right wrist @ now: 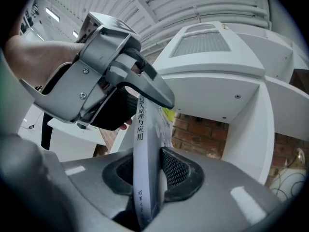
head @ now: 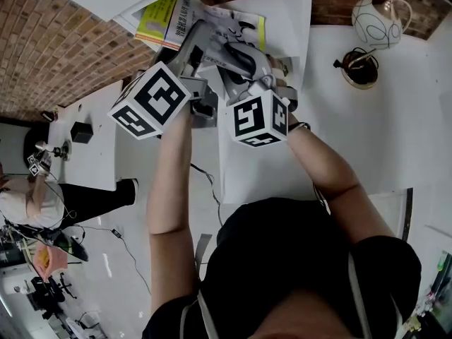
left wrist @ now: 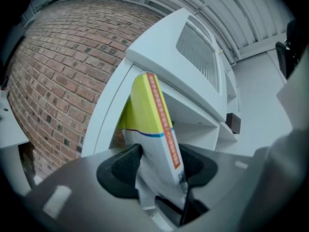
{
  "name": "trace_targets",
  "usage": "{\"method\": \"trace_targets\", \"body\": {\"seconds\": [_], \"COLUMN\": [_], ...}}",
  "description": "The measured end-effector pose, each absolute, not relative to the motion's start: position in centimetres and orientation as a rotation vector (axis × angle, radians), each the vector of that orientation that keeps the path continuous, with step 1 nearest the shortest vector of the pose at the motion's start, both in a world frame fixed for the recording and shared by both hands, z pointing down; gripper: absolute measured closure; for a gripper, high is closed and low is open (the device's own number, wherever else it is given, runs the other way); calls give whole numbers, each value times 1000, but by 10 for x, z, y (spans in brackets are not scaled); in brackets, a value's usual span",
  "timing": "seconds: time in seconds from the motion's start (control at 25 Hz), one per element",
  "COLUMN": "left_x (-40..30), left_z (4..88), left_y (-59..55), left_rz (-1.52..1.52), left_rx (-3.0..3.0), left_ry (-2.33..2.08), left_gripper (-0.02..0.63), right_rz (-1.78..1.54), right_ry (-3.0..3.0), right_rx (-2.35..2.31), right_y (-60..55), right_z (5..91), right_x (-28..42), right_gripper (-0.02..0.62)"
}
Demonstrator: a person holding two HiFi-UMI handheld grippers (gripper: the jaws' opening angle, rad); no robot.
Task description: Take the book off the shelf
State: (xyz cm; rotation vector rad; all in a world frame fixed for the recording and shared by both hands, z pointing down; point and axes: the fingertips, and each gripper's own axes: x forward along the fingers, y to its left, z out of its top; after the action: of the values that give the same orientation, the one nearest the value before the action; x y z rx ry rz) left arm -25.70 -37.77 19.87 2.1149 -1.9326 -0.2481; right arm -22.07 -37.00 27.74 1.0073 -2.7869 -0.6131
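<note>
A yellow-and-white book (left wrist: pixel 152 129) with an orange spine stripe stands between my left gripper's (left wrist: pixel 159 166) pads, which press on both its sides. My right gripper (right wrist: pixel 147 170) is shut on a grey-white book (right wrist: pixel 145 144) with black characters down its spine. The left gripper (right wrist: pixel 111 76) shows just above that spine, with a bit of yellow behind. Whether both grip one book I cannot tell. From the head, both grippers (head: pixel 192 39) (head: pixel 240 51) reach to the yellow and grey covers (head: pixel 212 20) at the mouth of the white shelf (head: pixel 289 6).
A brick wall (head: pixel 56 41) runs behind and left of the shelf (left wrist: pixel 193 47). A small dark box (left wrist: pixel 233 122) sits in a lower compartment. On the white table at the right stand a round patterned globe (head: pixel 380 21) and a dark dish with a cable (head: pixel 360 68). A person sits at far left (head: pixel 28 203).
</note>
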Motion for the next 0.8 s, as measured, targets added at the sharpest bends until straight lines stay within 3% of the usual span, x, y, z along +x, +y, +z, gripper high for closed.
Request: {"method": "trace_targets", "body": {"seconds": [0.8], "left_x": [-257], "left_z": [219], "left_y": [-333], "left_rz": [-433], "left_rx": [2057], "left_ry": [-1754], "left_gripper": [486], "right_rz": [-647], "right_ry": [-2675], "right_rx": [1037], "right_y": [-324], "right_z": [295], "right_x": [-214], "right_gripper": [465]}}
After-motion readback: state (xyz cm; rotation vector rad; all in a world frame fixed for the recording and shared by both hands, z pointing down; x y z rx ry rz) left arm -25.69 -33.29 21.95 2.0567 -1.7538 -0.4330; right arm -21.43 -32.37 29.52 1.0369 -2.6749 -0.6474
